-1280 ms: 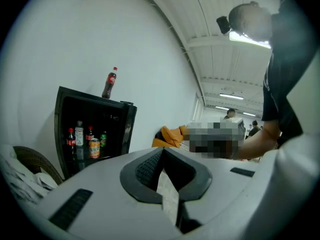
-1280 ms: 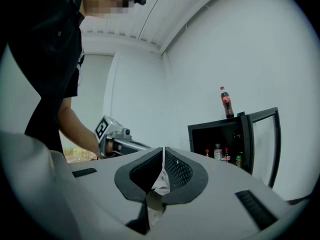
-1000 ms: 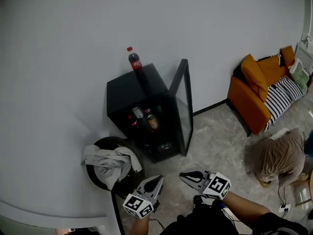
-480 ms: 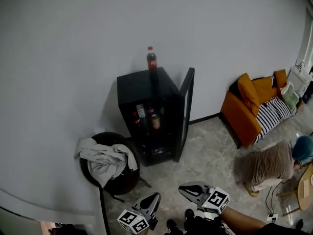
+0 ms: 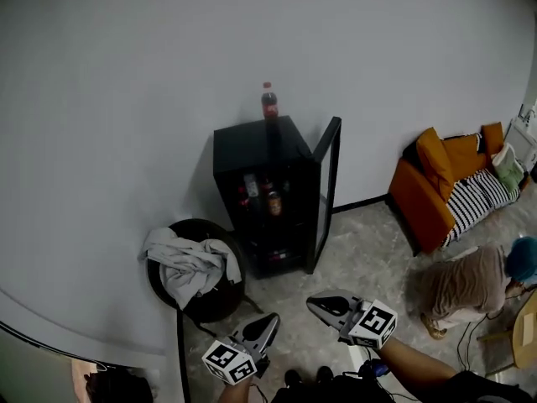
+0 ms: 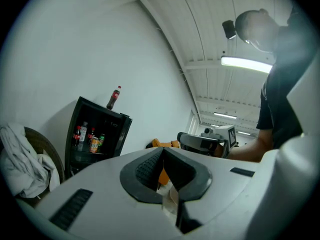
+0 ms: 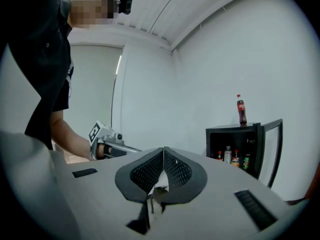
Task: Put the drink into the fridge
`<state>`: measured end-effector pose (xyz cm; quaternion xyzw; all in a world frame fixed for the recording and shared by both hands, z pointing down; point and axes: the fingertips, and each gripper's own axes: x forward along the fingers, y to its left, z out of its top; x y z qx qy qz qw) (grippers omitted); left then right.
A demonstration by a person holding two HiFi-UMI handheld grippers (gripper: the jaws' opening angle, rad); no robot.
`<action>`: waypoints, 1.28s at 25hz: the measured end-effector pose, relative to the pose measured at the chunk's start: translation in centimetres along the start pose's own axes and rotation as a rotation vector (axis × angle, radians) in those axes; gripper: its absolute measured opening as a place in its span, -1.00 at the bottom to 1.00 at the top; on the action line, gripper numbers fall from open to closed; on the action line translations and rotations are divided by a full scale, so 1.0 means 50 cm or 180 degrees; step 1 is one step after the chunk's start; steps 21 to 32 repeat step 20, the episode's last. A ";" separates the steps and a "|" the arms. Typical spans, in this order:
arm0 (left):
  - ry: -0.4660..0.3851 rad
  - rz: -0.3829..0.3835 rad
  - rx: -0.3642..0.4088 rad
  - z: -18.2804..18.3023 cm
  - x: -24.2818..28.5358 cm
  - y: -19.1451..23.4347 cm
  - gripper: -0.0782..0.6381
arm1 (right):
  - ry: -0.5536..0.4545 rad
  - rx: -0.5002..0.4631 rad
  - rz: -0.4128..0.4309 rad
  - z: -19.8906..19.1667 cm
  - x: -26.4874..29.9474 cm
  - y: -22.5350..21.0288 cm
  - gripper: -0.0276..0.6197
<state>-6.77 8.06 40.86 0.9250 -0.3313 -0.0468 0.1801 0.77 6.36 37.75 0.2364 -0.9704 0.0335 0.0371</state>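
Note:
A cola bottle (image 5: 269,102) with a red cap stands upright on top of a small black fridge (image 5: 252,145) against the white wall. The fridge's glass door (image 5: 324,193) hangs open to the right, and several drinks (image 5: 260,196) stand on its shelves. The bottle (image 6: 114,97) and fridge (image 6: 97,134) show far off in the left gripper view, and the bottle (image 7: 241,110) and fridge (image 7: 240,144) in the right gripper view too. My left gripper (image 5: 268,321) and right gripper (image 5: 312,301) are low in the head view, well short of the fridge, both shut and empty.
A round dark basket (image 5: 201,300) with a grey cloth (image 5: 191,264) draped over it stands left of the fridge. An orange sofa (image 5: 436,191) with cushions is at the right. A person (image 5: 470,280) crouches on the floor at the right.
The head view has swung so the fridge and bottle sit more central and higher. Both grippers stay low in the frame, shut as before.

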 end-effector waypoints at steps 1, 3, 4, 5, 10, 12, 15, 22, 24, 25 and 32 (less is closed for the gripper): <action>0.0003 -0.0004 0.0015 0.002 0.011 -0.005 -0.75 | -0.0040 0.0018 -0.0041 0.005 -0.015 -0.011 -0.84; 0.0029 -0.0028 0.0065 0.004 0.033 -0.021 -0.75 | -0.0097 0.0107 -0.0126 0.009 -0.055 -0.028 -0.84; 0.0043 -0.0042 0.0107 0.006 0.042 -0.032 -0.75 | -0.0125 0.0167 -0.0157 0.011 -0.075 -0.032 -0.84; 0.0048 -0.0053 0.0148 0.009 0.049 -0.042 -0.75 | -0.0151 0.0220 -0.0178 0.013 -0.094 -0.033 -0.84; -0.0018 -0.0032 0.0310 0.037 0.062 -0.071 -0.75 | -0.0218 0.0072 -0.0174 0.035 -0.123 -0.051 -0.84; -0.0010 0.0014 0.0331 0.035 0.061 -0.077 -0.75 | -0.0190 -0.0066 -0.0157 0.040 -0.115 -0.052 -0.84; 0.0004 0.0047 0.0289 0.012 0.065 -0.097 -0.75 | -0.0112 -0.0245 -0.0114 0.043 -0.114 -0.021 -0.84; -0.0056 -0.0017 0.0357 0.029 0.095 -0.111 -0.75 | -0.0125 -0.0294 0.0022 0.058 -0.091 -0.015 -0.84; -0.0056 -0.0017 0.0357 0.029 0.095 -0.111 -0.75 | -0.0125 -0.0294 0.0022 0.058 -0.091 -0.015 -0.84; -0.0056 -0.0017 0.0357 0.029 0.095 -0.111 -0.75 | -0.0125 -0.0294 0.0022 0.058 -0.091 -0.015 -0.84; -0.0056 -0.0017 0.0357 0.029 0.095 -0.111 -0.75 | -0.0125 -0.0294 0.0022 0.058 -0.091 -0.015 -0.84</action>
